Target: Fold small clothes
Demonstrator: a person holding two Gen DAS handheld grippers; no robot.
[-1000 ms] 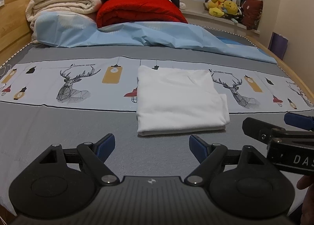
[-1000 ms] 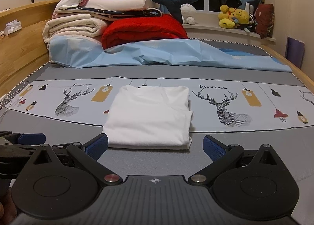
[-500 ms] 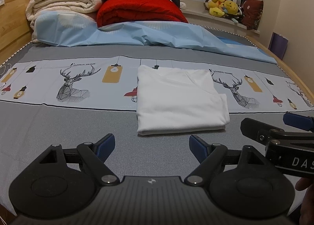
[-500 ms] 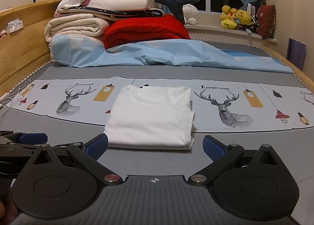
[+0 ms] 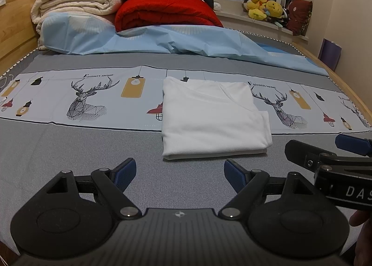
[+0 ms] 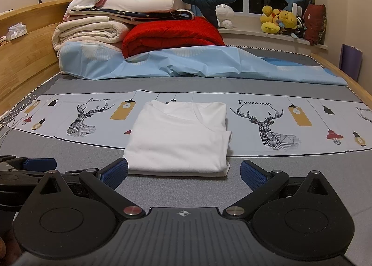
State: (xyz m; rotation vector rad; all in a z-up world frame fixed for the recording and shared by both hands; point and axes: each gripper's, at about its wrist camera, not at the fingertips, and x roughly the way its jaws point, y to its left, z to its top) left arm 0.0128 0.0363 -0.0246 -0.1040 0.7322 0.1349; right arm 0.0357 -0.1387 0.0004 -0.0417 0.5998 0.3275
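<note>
A white garment lies folded into a neat rectangle on the bed, half on the grey sheet and half on the deer-print band; it also shows in the right wrist view as the white garment. My left gripper hovers open just short of its near edge, nothing between the fingers. My right gripper is open too, close in front of the garment's near edge, and empty. The right gripper's side shows at the right edge of the left wrist view.
A rumpled light blue sheet crosses the bed behind the garment. Stacked blankets, a red quilt and a plush shark pile up at the headboard end. Wooden bed rails run along both sides. Plush toys sit on the windowsill.
Both grippers have stayed open and almost still; the right wrist view has drifted slightly, bringing the garment's near edge a little closer. The garment has not moved.
</note>
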